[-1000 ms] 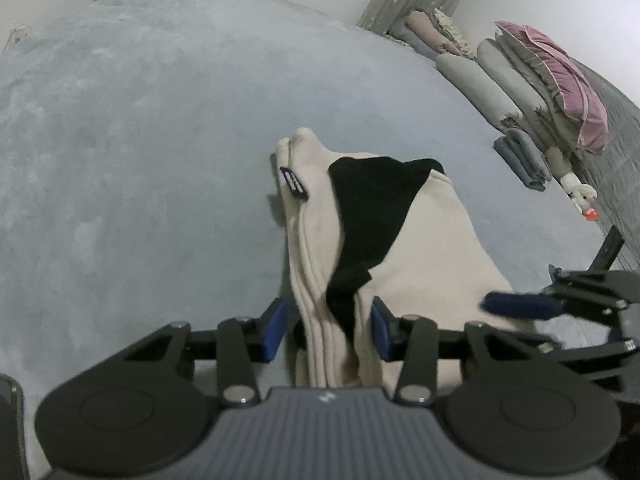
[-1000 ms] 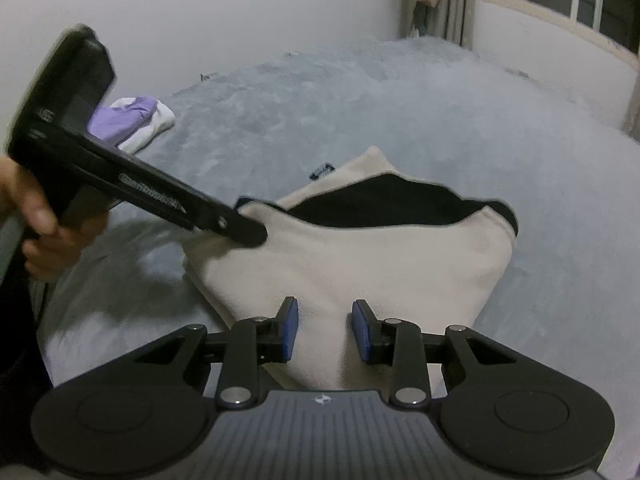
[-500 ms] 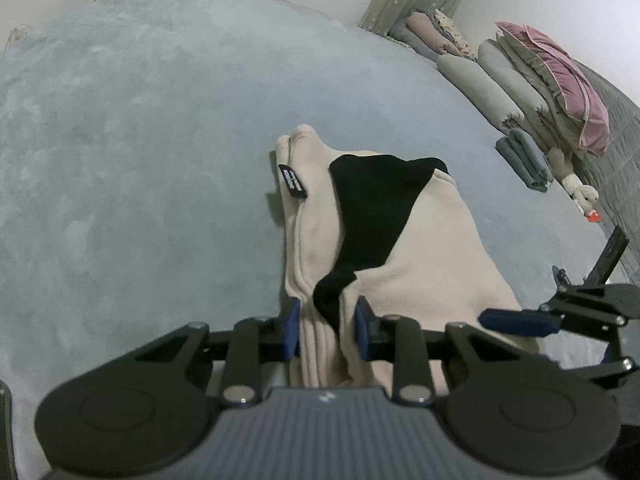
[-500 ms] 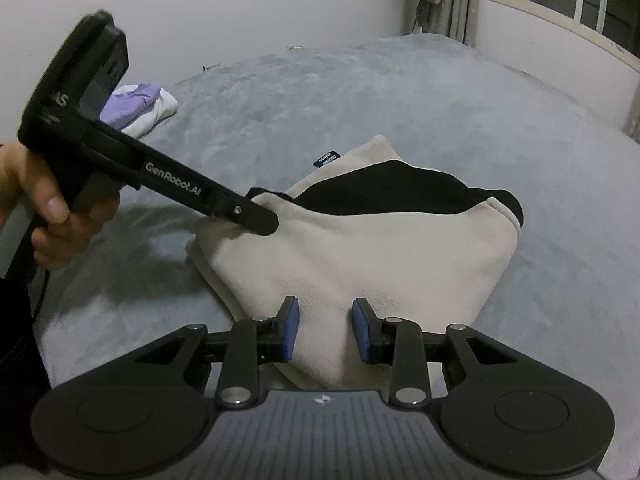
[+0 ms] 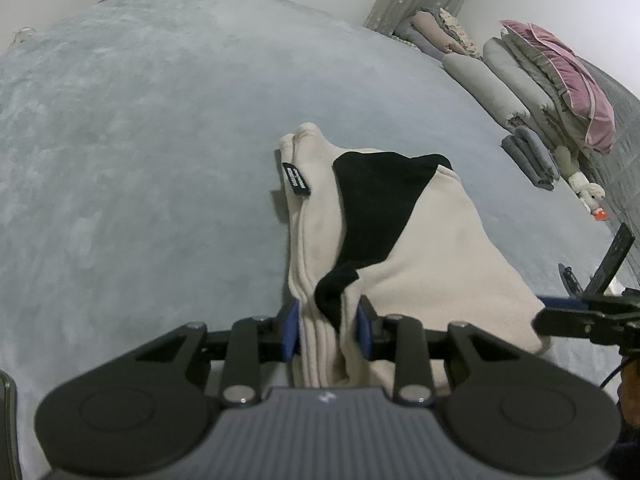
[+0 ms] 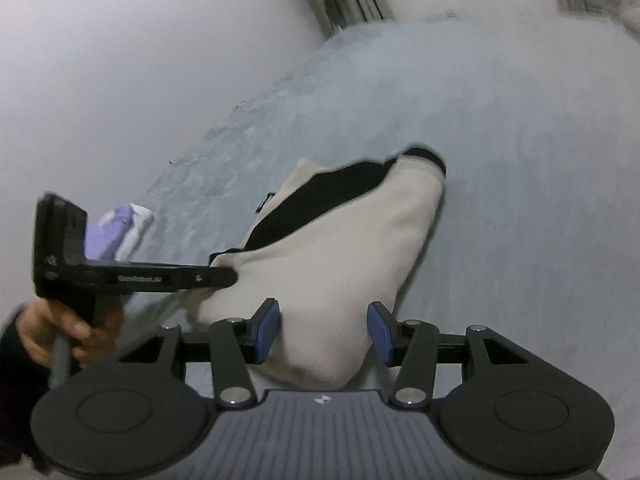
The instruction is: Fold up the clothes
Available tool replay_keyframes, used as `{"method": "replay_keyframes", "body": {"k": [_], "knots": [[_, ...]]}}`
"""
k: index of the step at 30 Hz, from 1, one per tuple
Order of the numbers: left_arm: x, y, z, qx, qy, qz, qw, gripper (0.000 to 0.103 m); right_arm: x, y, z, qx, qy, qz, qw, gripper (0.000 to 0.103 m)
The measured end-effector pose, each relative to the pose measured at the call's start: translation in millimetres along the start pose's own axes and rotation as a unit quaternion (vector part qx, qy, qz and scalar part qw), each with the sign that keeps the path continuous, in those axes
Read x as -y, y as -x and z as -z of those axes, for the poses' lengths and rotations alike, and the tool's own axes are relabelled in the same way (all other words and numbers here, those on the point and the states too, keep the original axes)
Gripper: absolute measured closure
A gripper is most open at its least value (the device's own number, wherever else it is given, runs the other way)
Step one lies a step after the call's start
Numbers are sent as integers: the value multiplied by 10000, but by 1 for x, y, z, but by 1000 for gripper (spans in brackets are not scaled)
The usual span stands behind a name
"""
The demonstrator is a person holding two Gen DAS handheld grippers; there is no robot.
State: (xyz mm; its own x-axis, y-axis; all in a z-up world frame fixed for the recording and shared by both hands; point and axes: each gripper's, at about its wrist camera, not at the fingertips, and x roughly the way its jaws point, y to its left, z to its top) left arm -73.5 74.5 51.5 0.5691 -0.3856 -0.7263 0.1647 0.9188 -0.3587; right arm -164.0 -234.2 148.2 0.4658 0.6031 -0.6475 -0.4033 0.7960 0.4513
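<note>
Between the left hand-held gripper's (image 5: 327,330) pads the folded garment's (image 5: 416,256) edge is clamped; the right hand-held gripper (image 6: 324,330) is opening around its blurred corner.

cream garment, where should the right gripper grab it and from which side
Probably the near corner of the cream garment, approached from the near edge, since the folded layers taper to a bunch there, between the right gripper. Its jaws are opening, not pressing. The left gripper already pinches the stacked edge.
</note>
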Motion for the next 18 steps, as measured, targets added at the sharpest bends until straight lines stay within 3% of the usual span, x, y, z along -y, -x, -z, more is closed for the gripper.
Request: {"method": "replay_keyframes", "body": {"k": [2, 6, 11, 13, 15, 18], "knots": [[0, 0, 1, 3, -8, -9, 10000, 75, 14, -3, 3, -95, -396, -171, 9990, 54], [-2, 1, 2, -8, 5, -6, 10000, 74, 20, -15, 12, -289, -562, -296, 9976, 54], [-5, 3, 1, -38, -9, 5, 10000, 70, 10, -17, 14, -342, -162, -143, 9992, 58], [-7, 5, -1, -65, -36, -8, 10000, 63, 11, -17, 13, -334, -190, -152, 9991, 58], [-7, 7, -1, -89, -115, -58, 9999, 47, 17, -17, 13, -332, -374, -246, 9984, 56], [-10, 13, 0, -97, -72, -52, 9999, 34, 29, -18, 11, -332, -673, -426, 9963, 48]]}}
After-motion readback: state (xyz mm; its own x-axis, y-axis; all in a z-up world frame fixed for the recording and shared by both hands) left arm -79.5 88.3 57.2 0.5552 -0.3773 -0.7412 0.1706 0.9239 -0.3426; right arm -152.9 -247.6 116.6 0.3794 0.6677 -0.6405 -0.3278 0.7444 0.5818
